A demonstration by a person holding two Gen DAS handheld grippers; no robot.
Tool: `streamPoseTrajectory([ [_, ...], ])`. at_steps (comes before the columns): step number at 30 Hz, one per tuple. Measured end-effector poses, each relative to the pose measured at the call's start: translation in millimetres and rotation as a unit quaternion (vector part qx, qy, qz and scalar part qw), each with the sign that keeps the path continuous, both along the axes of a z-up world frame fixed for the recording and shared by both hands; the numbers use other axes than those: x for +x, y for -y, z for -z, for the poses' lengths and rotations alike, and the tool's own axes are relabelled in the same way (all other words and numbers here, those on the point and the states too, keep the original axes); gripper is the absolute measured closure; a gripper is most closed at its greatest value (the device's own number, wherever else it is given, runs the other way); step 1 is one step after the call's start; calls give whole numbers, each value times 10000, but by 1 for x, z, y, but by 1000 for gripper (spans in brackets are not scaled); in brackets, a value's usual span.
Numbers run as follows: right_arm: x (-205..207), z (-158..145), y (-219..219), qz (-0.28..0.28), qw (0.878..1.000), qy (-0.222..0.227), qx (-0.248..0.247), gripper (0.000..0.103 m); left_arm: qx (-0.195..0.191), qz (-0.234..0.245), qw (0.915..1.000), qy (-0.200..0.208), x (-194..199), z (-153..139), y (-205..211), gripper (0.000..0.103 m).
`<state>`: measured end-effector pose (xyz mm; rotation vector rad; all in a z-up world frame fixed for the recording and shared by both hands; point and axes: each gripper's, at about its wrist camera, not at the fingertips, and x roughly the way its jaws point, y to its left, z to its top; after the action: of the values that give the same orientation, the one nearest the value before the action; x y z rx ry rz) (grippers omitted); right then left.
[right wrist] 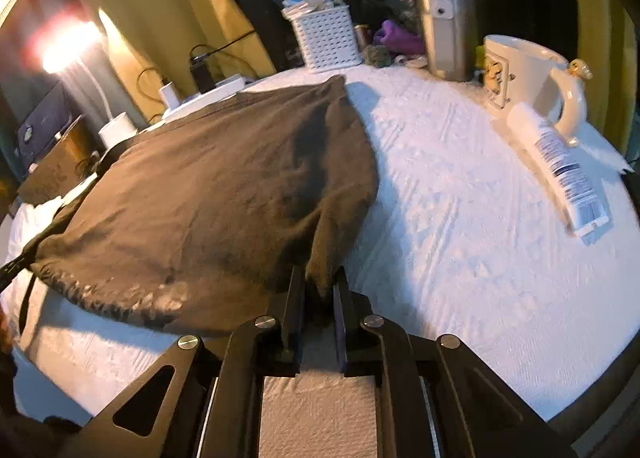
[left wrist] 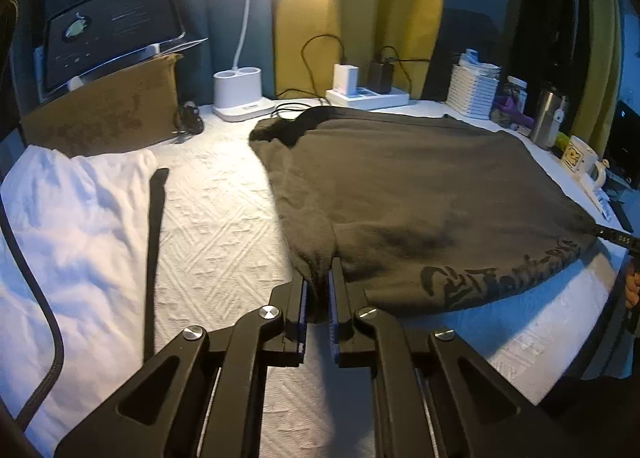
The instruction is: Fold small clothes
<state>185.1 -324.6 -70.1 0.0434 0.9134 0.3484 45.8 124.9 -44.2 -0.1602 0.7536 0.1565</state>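
Observation:
A dark brown-grey garment (left wrist: 404, 194) with black lettering along its near hem lies spread on the white textured table cover (left wrist: 216, 218). My left gripper (left wrist: 319, 282) is shut on the garment's near left corner. In the right wrist view the same garment (right wrist: 224, 194) fills the left half, and my right gripper (right wrist: 319, 278) is shut on its near right corner. The right gripper's tip (left wrist: 616, 236) shows at the far right edge of the left wrist view. The corners are lifted slightly off the cover.
A white garment (left wrist: 76, 218) and a black strap (left wrist: 154, 242) lie at left. At the back stand a cardboard box (left wrist: 104, 110), lamp base (left wrist: 238, 92), power strip (left wrist: 368, 94) and white basket (right wrist: 326, 38). A steel tumbler (right wrist: 444, 26), mug (right wrist: 524, 70) and tube (right wrist: 560, 162) sit at right.

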Motion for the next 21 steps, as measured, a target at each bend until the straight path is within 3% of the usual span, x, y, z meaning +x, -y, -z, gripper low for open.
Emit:
streamPoseTrajectory([
  [6,6,-32,6,77,9992,347,-175,93,90,-41,9999,108,-6,-18,-3,97],
  [10,5,-46,5,-18,9976,529,-444,94,164,32,9999,-31,-11,-12,0,97],
  [16,-1,-19,12,11,9971,245,-718,94,149,222,9974,-676,-17,25,0,96],
  [21,-8,-4,9,-6,9946,210,-1018,94,149,11,9964,-830,-26,34,-9,91],
])
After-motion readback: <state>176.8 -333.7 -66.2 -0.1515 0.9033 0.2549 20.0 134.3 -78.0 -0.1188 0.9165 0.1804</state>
